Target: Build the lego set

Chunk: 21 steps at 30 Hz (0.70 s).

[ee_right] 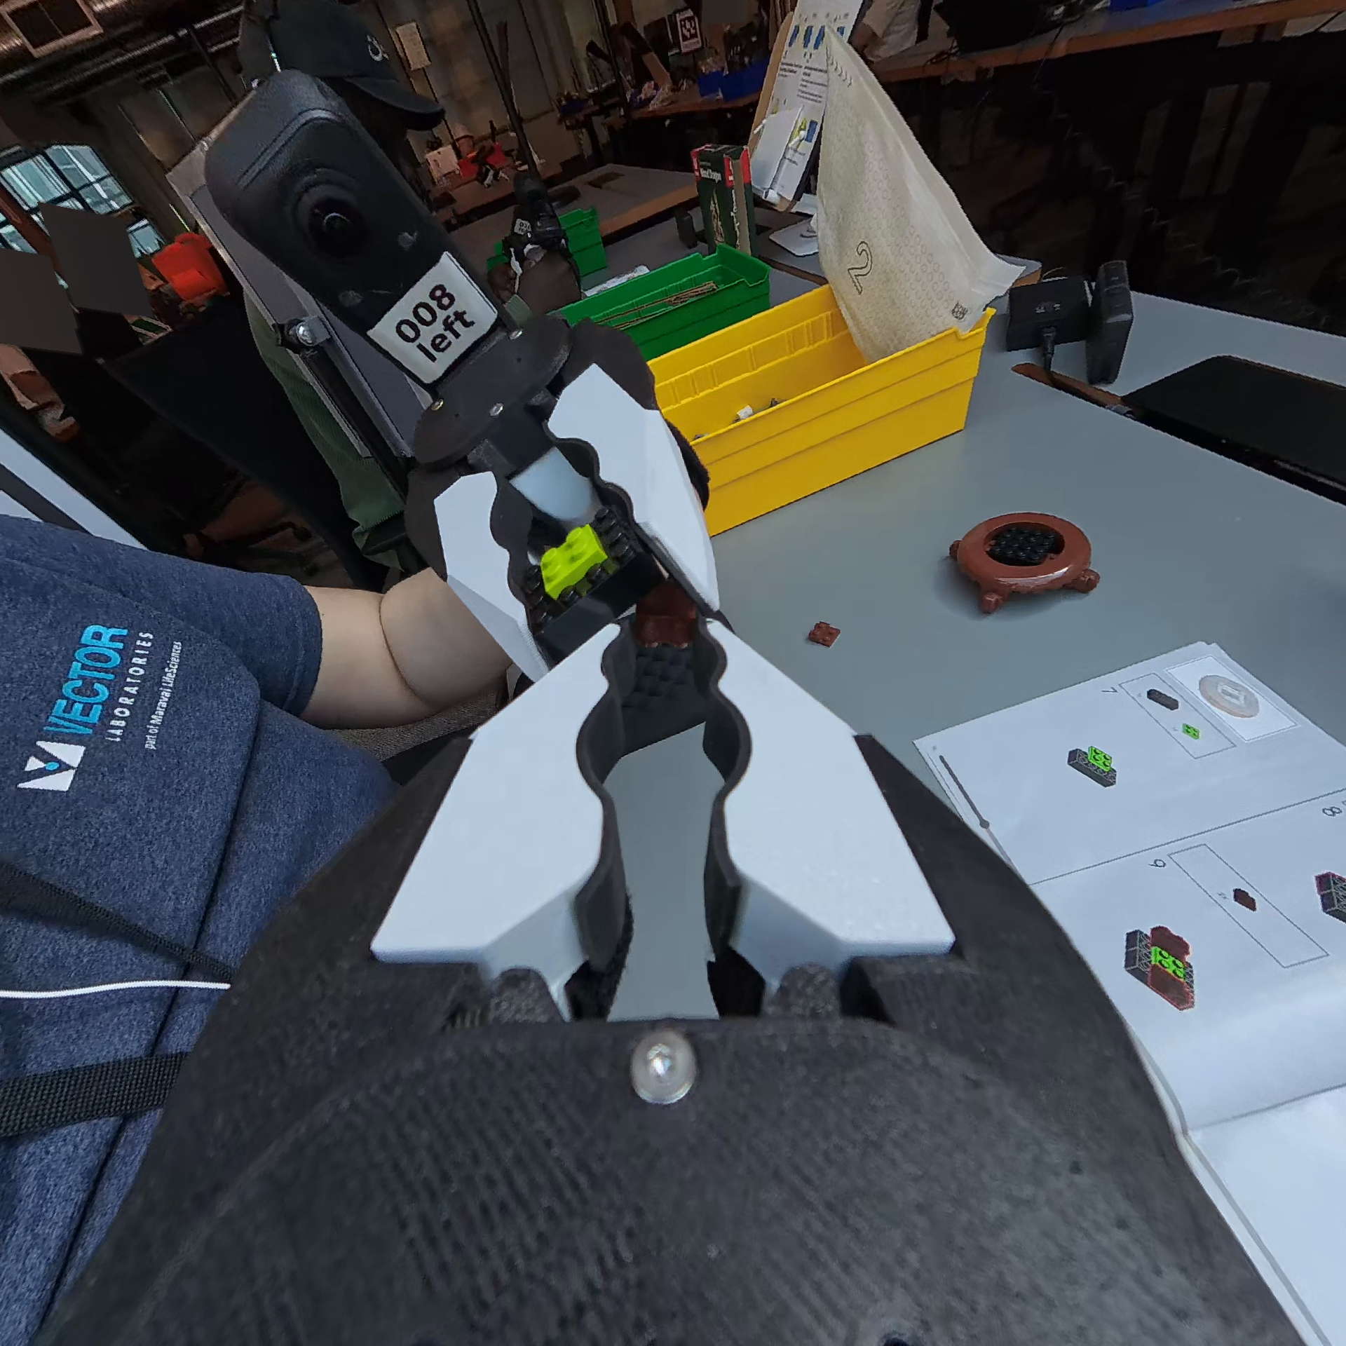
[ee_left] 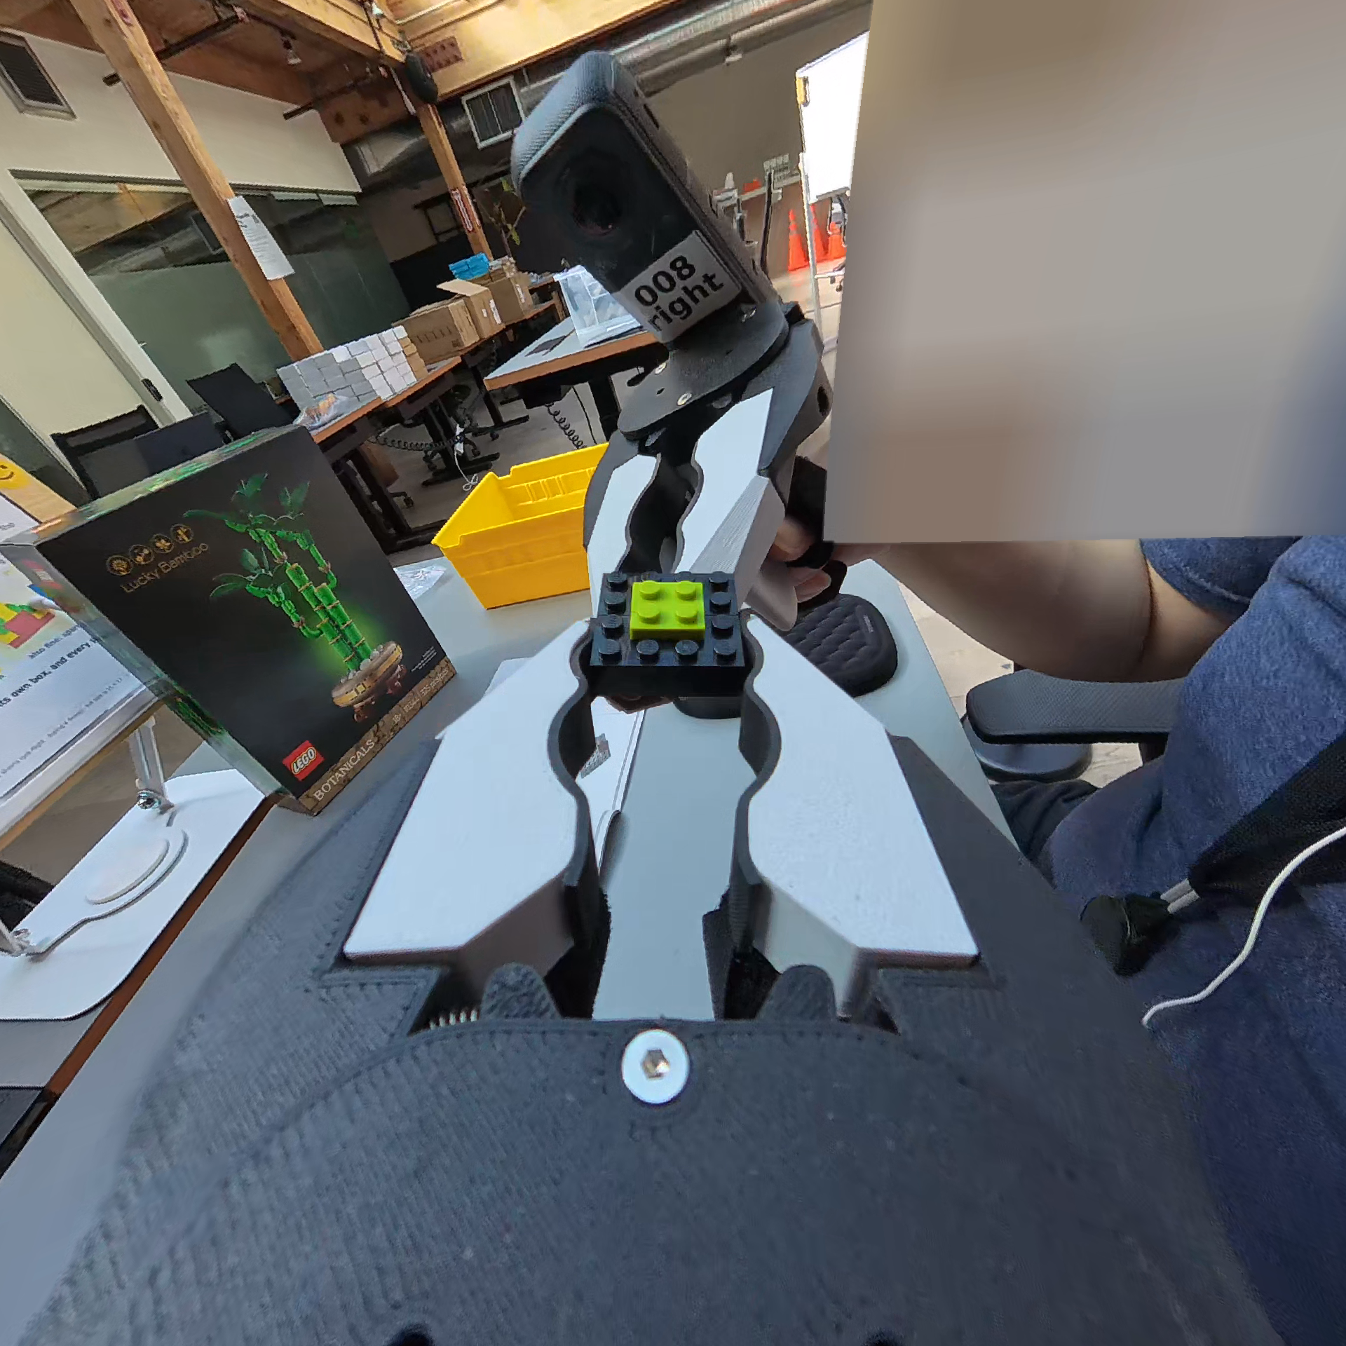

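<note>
The grey table carries the build's supplies: a yellow bin with a numbered parts bag leaning in it, a green bin behind it, and the set's box standing upright at the far left side. An open instruction booklet lies flat to the right, showing steps where brown pieces go round a black-and-lime block.

Well apart from the booklet sits a finished-looking round brown base with black studs in its centre. A small brown plate lies loose on the table between base and claws.

The left claw is clenched on a black brick assembly, held in the air above the table, with a lime green plate already pressed onto its top. The right claw pinches a small brown piece at its tips, just beside the black assembly's edge; whether it touches is hard to tell.

By my reckoning the build is early: the base and the black-lime core are done, the brown cladding is only starting, and nothing of the plant itself is in sight.
</note>
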### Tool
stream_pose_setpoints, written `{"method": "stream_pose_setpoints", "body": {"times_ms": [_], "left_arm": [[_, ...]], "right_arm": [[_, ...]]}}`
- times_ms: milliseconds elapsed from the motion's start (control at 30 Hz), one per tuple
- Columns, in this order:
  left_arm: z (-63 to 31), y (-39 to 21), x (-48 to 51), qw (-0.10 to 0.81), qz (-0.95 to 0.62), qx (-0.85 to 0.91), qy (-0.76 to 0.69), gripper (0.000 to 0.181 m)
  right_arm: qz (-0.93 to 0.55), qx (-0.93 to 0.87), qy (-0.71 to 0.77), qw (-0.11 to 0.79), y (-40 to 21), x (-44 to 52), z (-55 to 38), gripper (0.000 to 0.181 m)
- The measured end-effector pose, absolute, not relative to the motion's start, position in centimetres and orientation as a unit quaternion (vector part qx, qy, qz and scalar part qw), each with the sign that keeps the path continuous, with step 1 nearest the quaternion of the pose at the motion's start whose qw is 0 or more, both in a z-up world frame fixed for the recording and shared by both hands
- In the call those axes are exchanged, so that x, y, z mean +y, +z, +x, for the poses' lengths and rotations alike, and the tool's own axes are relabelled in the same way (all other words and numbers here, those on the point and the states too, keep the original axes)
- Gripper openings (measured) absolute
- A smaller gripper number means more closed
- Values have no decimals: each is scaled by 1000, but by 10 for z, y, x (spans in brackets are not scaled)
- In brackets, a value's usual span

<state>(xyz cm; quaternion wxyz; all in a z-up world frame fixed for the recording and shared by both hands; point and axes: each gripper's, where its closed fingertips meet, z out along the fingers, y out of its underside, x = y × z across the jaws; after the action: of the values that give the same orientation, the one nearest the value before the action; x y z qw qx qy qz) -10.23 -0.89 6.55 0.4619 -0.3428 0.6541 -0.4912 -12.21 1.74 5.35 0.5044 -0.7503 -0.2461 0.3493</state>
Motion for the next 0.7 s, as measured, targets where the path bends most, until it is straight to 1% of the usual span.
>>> {"method": "stream_pose_setpoints", "body": {"times_ms": [300, 400, 500, 700], "left_arm": [[-98, 46, -7, 431, -355, 699, -446, 34], [-97, 43, -3, 406, -371, 696, -462, 34], [-94, 28, 7, 379, -389, 721, -429, 34], [-86, 12, -1, 310, -393, 760, -415, 34]], "right_arm": [[-772, -232, 338, 485, 36, 18, -115, 15], [-792, -228, 295, 483, 30, 19, -93, 15], [-778, -309, 256, 484, 49, 6, -81, 15], [-806, -454, 149, 349, 55, 0, -86, 15]]}}
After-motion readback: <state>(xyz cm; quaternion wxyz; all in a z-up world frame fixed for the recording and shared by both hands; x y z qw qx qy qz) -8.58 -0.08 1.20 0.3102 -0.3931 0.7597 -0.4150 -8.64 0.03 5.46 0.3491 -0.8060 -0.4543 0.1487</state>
